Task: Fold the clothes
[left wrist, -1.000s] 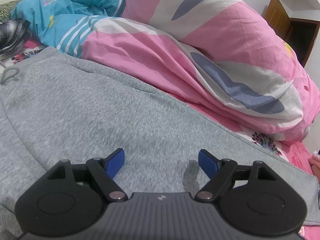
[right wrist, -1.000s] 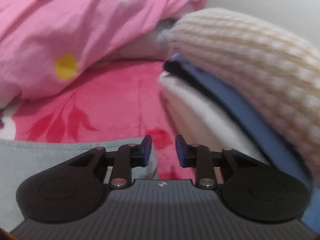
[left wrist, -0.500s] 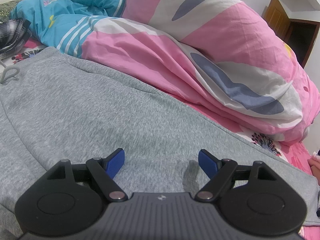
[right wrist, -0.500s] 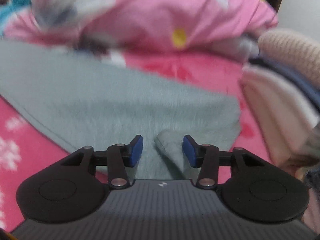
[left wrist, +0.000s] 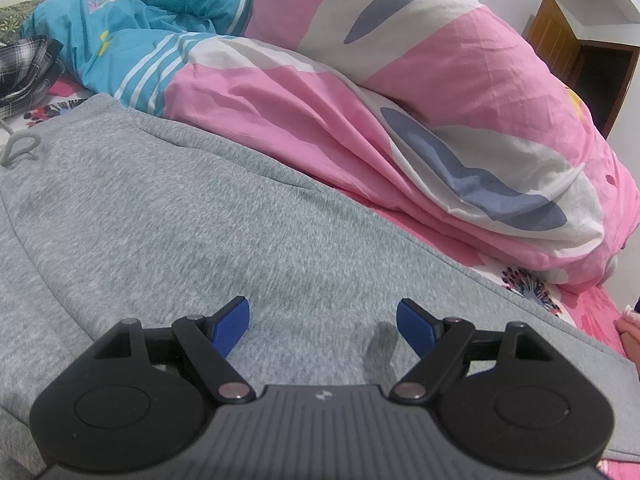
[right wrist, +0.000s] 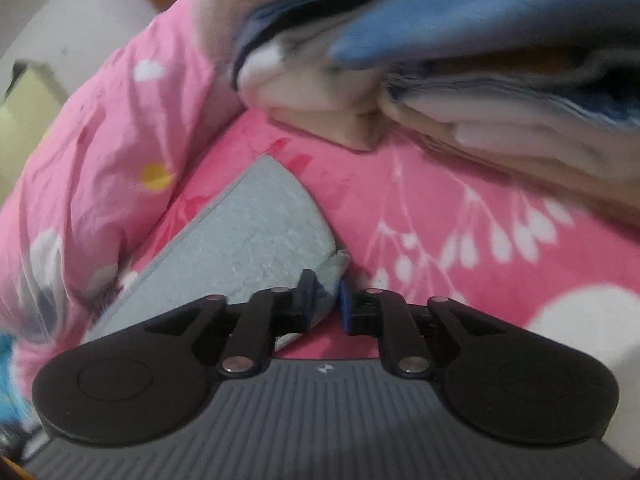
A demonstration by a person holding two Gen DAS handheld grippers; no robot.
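Observation:
Grey sweatpants [left wrist: 192, 216] lie spread flat on the bed, with a drawstring loop [left wrist: 18, 148] at the far left. My left gripper [left wrist: 322, 320] is open and rests low over the grey fabric, holding nothing. In the right wrist view the pant leg end [right wrist: 256, 236] lies on the pink floral sheet [right wrist: 460, 232]. My right gripper [right wrist: 325, 304] is shut on the corner of that grey hem.
A bunched pink, white and blue duvet [left wrist: 400, 92] borders the pants at the back. A plaid garment [left wrist: 24, 68] lies at the far left. A stack of folded clothes [right wrist: 440, 60] sits close ahead of my right gripper. A wooden door [left wrist: 560, 44] stands beyond the bed.
My right gripper swung across the pant leg and closed on the hem corner; its view is blurred from motion. My left gripper has stayed in place, open.

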